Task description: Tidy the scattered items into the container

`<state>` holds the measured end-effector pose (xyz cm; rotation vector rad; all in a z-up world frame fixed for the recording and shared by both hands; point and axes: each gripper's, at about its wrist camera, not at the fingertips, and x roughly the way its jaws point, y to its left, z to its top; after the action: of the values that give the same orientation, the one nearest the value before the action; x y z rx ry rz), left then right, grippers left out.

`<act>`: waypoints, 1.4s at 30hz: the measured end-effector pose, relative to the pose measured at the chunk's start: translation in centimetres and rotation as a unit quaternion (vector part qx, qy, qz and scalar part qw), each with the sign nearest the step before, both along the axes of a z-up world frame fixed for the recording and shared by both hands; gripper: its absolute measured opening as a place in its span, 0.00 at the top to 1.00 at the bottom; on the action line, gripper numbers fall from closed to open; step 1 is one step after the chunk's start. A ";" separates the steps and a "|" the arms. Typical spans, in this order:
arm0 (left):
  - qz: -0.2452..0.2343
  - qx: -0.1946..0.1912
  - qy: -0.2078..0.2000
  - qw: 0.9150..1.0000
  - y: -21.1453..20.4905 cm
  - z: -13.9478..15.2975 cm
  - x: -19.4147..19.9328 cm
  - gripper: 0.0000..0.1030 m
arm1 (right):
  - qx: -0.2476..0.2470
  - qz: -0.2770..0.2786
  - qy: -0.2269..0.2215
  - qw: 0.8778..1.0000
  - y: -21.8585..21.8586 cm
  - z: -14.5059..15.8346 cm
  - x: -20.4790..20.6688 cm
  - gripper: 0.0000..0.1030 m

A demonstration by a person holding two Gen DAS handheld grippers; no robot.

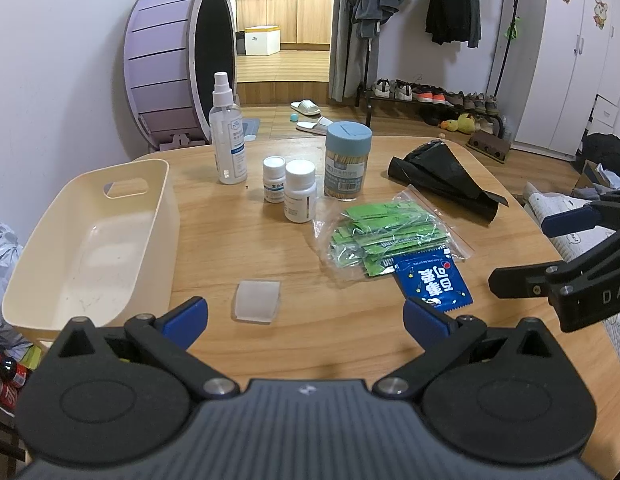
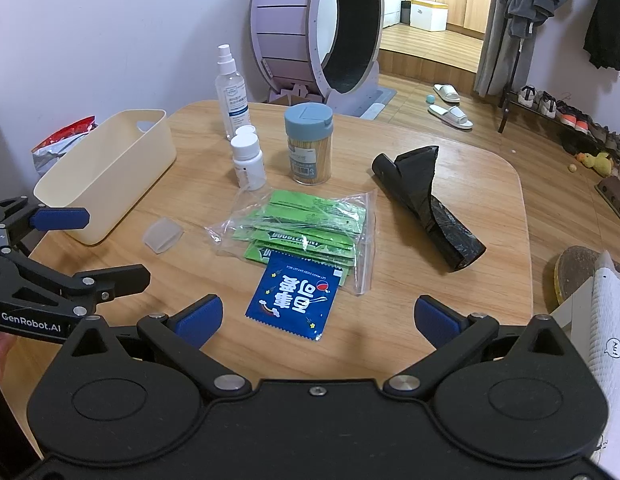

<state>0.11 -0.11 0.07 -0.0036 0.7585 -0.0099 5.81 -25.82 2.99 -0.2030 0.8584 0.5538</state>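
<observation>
— How are the tools held?

— The left tool [image 1: 306, 318] is held low over the near edge of the desk [image 1: 270, 248], its blue pads spread wide apart, nothing gripped. The right tool [image 2: 317, 318] is likewise spread apart and empty, with the blue sachet [image 2: 294, 300] seen just ahead of it.

— Where are the items found?

— The cream container [image 1: 94, 240] is set at the desk's left side, empty. Scattered beside it are seen a spray bottle [image 1: 228, 140], two white pill bottles [image 1: 290, 188], a toothpick jar [image 1: 347, 160], a bag of green packets [image 1: 385, 232], a black bag roll [image 1: 445, 180] and a small translucent cap [image 1: 257, 300].
</observation>
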 end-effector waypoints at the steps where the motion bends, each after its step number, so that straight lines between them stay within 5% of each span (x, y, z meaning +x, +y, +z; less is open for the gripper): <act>1: -0.001 0.000 0.000 1.000 0.0 0.0 0.0 0.00 | 0.000 0.000 0.000 1.000 0.0 0.0 0.0 0.00; 25: -0.007 -0.007 -0.005 1.000 1.0 -0.3 1.2 0.00 | 0.020 0.016 -0.043 0.999 -1.0 -0.7 1.5 0.00; 34: -0.022 -0.023 -0.025 0.999 1.6 -0.7 1.6 0.00 | 0.039 0.034 -0.015 0.999 -0.9 -3.5 3.6 0.00; 42: -0.041 -0.047 -0.041 0.997 2.6 -0.6 1.9 0.02 | 0.011 0.080 -0.063 0.995 0.3 -5.0 4.7 0.00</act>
<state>2.03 2.47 -0.57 -0.0604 0.6754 -0.1235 10.48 -25.55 -2.01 -0.2852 0.7168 0.6928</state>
